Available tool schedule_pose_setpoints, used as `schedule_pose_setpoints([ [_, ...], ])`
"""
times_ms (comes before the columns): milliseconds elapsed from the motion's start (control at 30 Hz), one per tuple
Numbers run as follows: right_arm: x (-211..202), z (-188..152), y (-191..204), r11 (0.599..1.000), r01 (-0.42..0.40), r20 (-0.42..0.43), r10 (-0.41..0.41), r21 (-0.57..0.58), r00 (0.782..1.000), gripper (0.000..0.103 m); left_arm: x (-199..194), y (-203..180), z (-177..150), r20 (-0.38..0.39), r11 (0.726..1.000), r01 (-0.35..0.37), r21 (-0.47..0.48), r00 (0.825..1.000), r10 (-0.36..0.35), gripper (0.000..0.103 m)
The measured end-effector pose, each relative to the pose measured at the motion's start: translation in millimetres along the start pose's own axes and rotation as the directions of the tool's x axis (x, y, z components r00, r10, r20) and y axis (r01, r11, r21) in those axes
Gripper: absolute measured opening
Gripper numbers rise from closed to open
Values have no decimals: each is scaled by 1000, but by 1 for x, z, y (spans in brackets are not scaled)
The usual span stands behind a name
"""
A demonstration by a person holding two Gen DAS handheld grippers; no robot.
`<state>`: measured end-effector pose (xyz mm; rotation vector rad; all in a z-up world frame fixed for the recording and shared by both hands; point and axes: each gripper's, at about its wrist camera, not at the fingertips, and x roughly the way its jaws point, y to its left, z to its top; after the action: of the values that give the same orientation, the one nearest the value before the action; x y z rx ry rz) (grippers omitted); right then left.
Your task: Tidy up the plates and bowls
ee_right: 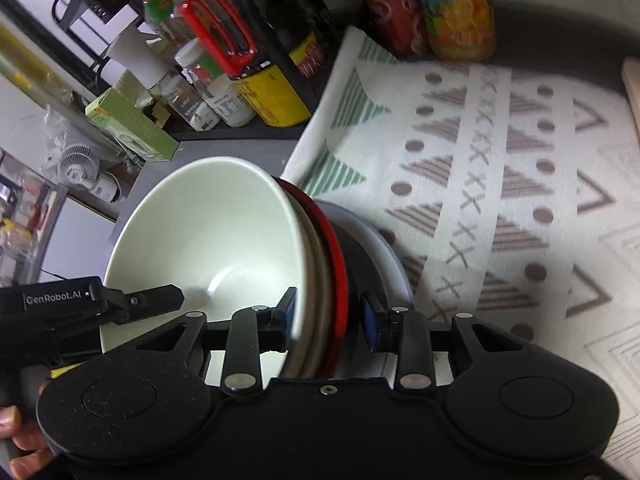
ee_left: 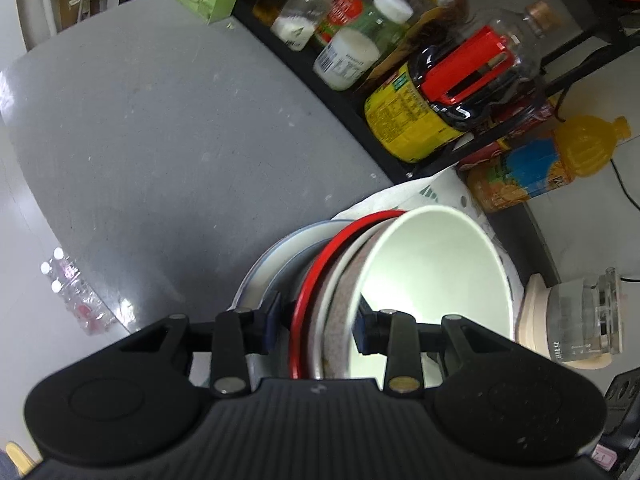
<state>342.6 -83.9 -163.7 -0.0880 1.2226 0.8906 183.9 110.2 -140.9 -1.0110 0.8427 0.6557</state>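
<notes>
Counter (ee_left: pixel 160 140): grey, bare and wide to the far left of the stack, as the left wrist view shows it; this is the roomiest place to set anything down.
Cloth (ee_right: pixel 500 184): patterned mat lying beside the stack on its plate side, flat and free of dishes where the right wrist view shows it.
Shelf of bottles (ee_left: pixel 420 92): black rack crowded with jars and bottles, behind the stack; a swing that way risks knocking them.
Stack: white bowl (ee_right: pixel 208 236), a grey-rimmed dish, a red-rimmed plate (ee_right: pixel 336 248) and a pale plate (ee_left: pixel 264 264), nested and tipped up on edge, so the rims run roughly in line with the fingers of both grippers.
Left gripper (ee_left: pixel 316 320): clenched over the stack's near rim, one finger inside the white bowl, the other outside the red-rimmed plate.
Right gripper (ee_right: pixel 330 316): likewise clamped across bowl and red-rimmed plate at the rim, from the opposite side; the left one's body shows just beside the bowl in its view.
Key relation: the stack sits directly ahead of both grippers, equally near; I judge it must be laid flat as one piece.
Glass jug (ee_left: pixel 588 320): close on the bowl side, little clearance there.
</notes>
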Motion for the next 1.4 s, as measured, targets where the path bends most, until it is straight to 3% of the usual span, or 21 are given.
schedule_pose_setpoints([
  [267, -12, 4, 2, 1000, -5, 37, 5, -8, 999, 56, -19, -10, 3, 46, 998, -54, 36, 998, 52, 50],
  [433, -25, 2, 3, 1000, 4, 63, -4, -9, 998, 72, -29, -14, 3, 64, 995, -85, 50, 995, 82, 73],
  [533, -34, 2, 2, 1000, 5, 82, -5, 4, 997, 82, -36, -18, 3, 76, 992, -102, 73, 992, 96, 76],
  [800, -61, 1, 1, 1000, 15, 140, -18, 20, 990, 90, -51, -25, 0, 72, 986, -138, 96, 989, 131, 78],
  [1067, -86, -8, 2, 998, 49, 225, -58, 44, 973, 98, -67, -31, 3, 107, 973, -146, 181, 986, 128, 82],
  [1200, -98, -18, 5, 992, 85, 272, -108, 95, 956, 99, -69, -28, 14, 108, 966, -141, 215, 987, 120, 83],
  [1400, -117, -43, 14, 974, 138, 342, -193, 180, 920, 103, -80, -29, 18, 119, 938, -94, 333, 991, 57, 99],
])
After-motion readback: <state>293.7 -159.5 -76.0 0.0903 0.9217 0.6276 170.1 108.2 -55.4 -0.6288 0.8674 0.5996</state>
